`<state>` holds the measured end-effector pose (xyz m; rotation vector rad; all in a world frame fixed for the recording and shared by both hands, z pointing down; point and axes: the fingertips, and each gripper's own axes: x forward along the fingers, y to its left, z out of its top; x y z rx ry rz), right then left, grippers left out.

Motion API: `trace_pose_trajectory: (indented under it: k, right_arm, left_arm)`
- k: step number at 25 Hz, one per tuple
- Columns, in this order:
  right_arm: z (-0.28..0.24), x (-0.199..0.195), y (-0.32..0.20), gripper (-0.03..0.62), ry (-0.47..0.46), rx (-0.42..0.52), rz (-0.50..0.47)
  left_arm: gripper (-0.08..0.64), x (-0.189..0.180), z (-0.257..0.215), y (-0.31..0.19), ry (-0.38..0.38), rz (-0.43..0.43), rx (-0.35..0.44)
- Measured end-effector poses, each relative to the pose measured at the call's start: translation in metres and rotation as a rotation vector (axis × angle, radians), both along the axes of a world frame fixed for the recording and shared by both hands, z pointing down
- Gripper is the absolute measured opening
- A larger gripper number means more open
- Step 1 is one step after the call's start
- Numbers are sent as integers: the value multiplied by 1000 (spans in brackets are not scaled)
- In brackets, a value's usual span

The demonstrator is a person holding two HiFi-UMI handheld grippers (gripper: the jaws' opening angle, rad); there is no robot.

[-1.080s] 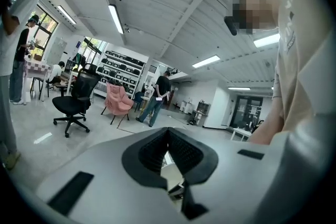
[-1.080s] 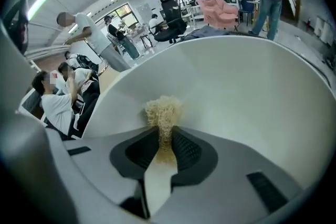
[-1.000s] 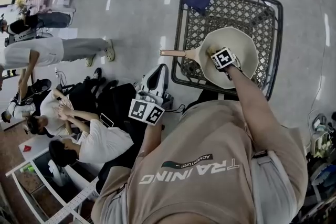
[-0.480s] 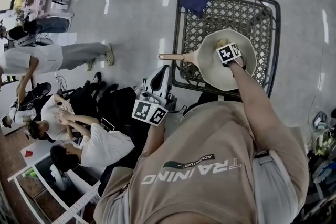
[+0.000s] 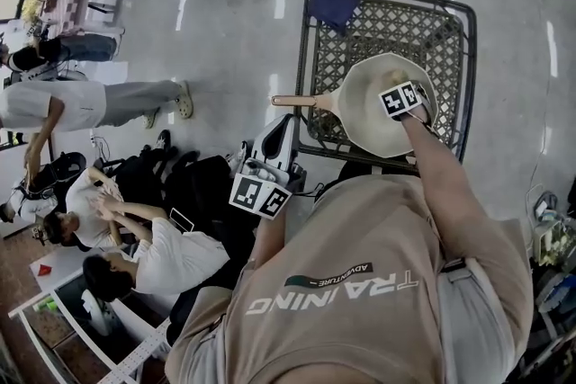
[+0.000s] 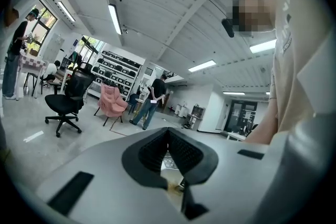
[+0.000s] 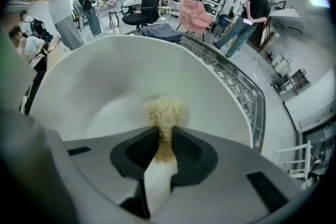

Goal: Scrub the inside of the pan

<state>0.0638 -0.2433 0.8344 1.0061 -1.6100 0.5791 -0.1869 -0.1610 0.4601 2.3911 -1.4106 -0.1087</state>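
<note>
Right gripper (image 7: 165, 147), jaws clamping a straw-coloured scrubber (image 7: 164, 112), is sliding across the cream pan (image 5: 360, 121) on the lattice table (image 5: 387, 18) — shifting from its middle toward its right side, so scrubbing is likely progressing.

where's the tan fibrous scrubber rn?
Centre of the right gripper view: the tan fibrous scrubber is pinched in the right gripper, its tuft inside the cream pan on the black lattice table.
</note>
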Motion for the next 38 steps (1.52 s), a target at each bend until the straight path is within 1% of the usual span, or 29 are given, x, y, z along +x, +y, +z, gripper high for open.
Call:
trace_pose_trajectory:
  k: [2,5,7,9,11,13,15,17,19,21,23,25,27,29,31,33,36,38]
  right_arm:
    - [-8,-15,12,89,-76,-25,-52]
    - [-20,-44,36,89,-193,-92,-129]
    - [-22,-59,52,89,-217,-140,-158]
    - [-21,-83,58,89,-257,-143,-209]
    - [-17,-105,64,91,-281,-150,-238]
    - [-11,-120,68,91,-286,-160,-241]
    - [-6,-126,68,90,-261,-149,-255]
    - [-1,-124,70,91,-233,-140,-273]
    - [2,-114,68,91,-223,-141,-263]
    - [3,-89,59,91,-188,-125,-251]
    - [5,-56,49,91,-118,-105,-240]
    - [7,-25,39,91,-60,-97,-202]
    - [8,-2,34,91,-31,-96,-170]
    - [8,11,33,89,-13,-93,-160]
    - [6,14,34,89,-9,-84,-152]
    - [3,9,39,89,-35,-83,-150]
    - [-4,-16,55,89,-103,-101,-202]
    - [-9,-42,69,89,-166,-136,-252]
  left_arm:
    - [17,3,3,2,8,17,10]
    - [18,13,9,-1,23,65,28]
    - [18,23,15,-8,34,98,31]
    - [18,34,20,-15,42,124,29]
    - [18,45,22,-19,43,142,22]
    - [18,57,21,-22,39,165,17]
    - [18,70,18,-23,35,195,22]
    - [18,78,16,-20,34,220,25]
    - [18,83,16,-16,39,242,20]
    - [18,90,18,-15,40,263,15]
    - [18,94,20,-15,39,278,17]
    - [18,95,21,-16,41,284,17]
    - [17,99,23,-18,44,291,14]
    - [18,103,24,-19,44,298,17]
    - [17,106,22,-20,50,298,21]
    - [18,106,22,-18,63,288,20]
    - [18,103,22,-15,70,277,26]
    - [18,97,22,-14,79,257,26]
